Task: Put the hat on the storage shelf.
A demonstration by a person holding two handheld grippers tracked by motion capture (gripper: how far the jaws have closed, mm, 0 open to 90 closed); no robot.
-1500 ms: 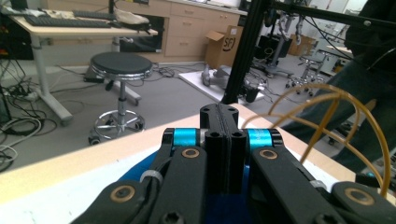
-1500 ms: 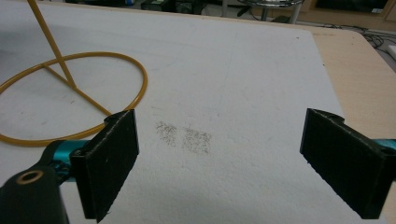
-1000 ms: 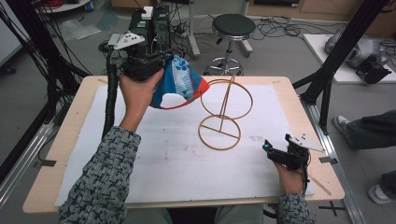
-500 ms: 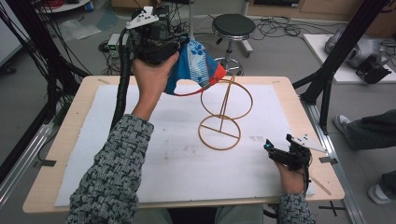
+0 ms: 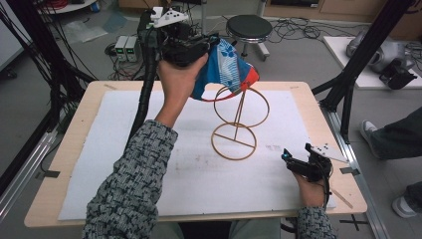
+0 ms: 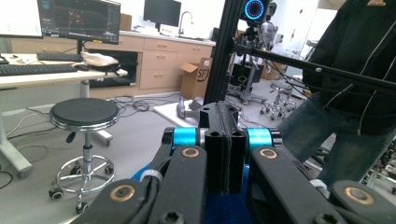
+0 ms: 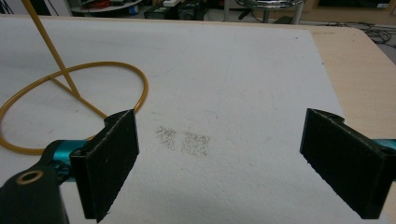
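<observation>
white mat [image 5: 164, 164] over wooden table; high view has left gripper [image 5: 196, 47] raised, clamping blue patterned bag [image 5: 226, 69] above gold wire stand [image 5: 239, 119]. left gripper view: jaws pressed together, stool [image 6: 84, 114] beyond. right gripper [image 7: 219, 154] low over mat, jaws wide, empty

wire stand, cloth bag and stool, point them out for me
wire stand [image 5: 234, 142], high view, bottom ring
cloth bag [image 5: 226, 67], high view, blue patterned side
stool [image 6: 84, 114], left gripper view, black seat

wire stand [image 5: 238, 122] on mat [image 5: 164, 164], bag [image 5: 225, 69] above
</observation>
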